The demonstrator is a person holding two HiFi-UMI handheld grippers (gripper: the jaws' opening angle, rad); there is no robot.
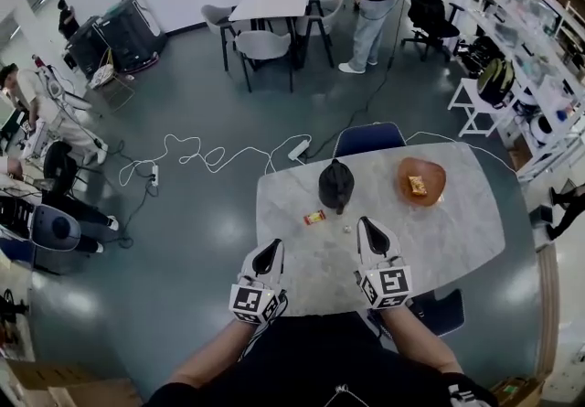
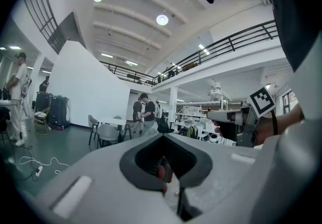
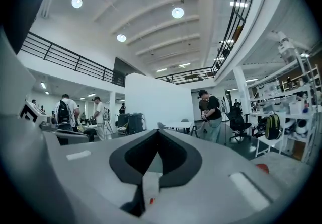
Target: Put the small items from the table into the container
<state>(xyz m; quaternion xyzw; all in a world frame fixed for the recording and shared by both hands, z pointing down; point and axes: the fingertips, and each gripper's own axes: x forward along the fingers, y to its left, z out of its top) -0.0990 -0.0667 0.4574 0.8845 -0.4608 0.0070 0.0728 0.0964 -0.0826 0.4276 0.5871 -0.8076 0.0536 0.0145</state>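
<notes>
Both grippers hover level over the near edge of the marble table [image 1: 457,231]. My left gripper [image 1: 271,246] has its jaws together with nothing held; its own view shows the closed tip [image 2: 163,135]. My right gripper [image 1: 367,225] is shut and empty too, its tip [image 3: 158,130] closed. Ahead of them a small red-and-yellow packet [image 1: 314,217] and a tiny pale item [image 1: 346,229] lie on the table. Farther back stand a black pouch [image 1: 336,184] and an orange-brown bowl [image 1: 431,176] holding a small yellowish item [image 1: 417,185].
A blue chair [image 1: 368,137] stands behind the table, another chair [image 1: 445,311] at its near right corner. A white cable [image 1: 210,156] with a power strip trails over the floor at left. People stand by a far white table [image 1: 270,5].
</notes>
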